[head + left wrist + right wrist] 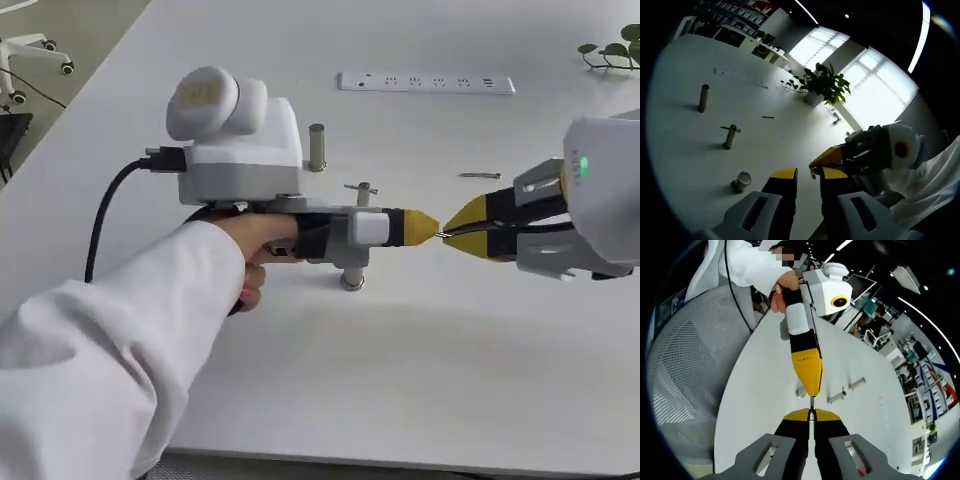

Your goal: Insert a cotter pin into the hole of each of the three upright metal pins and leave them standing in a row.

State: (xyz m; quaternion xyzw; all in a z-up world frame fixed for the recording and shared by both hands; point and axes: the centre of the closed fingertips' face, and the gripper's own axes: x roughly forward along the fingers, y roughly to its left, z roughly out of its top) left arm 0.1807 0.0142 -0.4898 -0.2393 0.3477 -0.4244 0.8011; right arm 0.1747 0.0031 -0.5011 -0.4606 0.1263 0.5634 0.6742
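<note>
Over the white bench (450,380) the left gripper (425,227) and right gripper (452,232) meet tip to tip. Far pin (317,147), middle pin (363,192) and near pin (352,280) stand in a row (near one under the left gripper). The right gripper clamps a cotter pin (440,234), its end between the left gripper's slightly parted jaws.

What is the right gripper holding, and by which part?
A cotter pin, pinched by one end in the right gripper's shut jaws; the free end points at the left gripper.

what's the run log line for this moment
right gripper: shut on cotter pin | left gripper: open, at its free end | middle metal pin: already pinned
</note>
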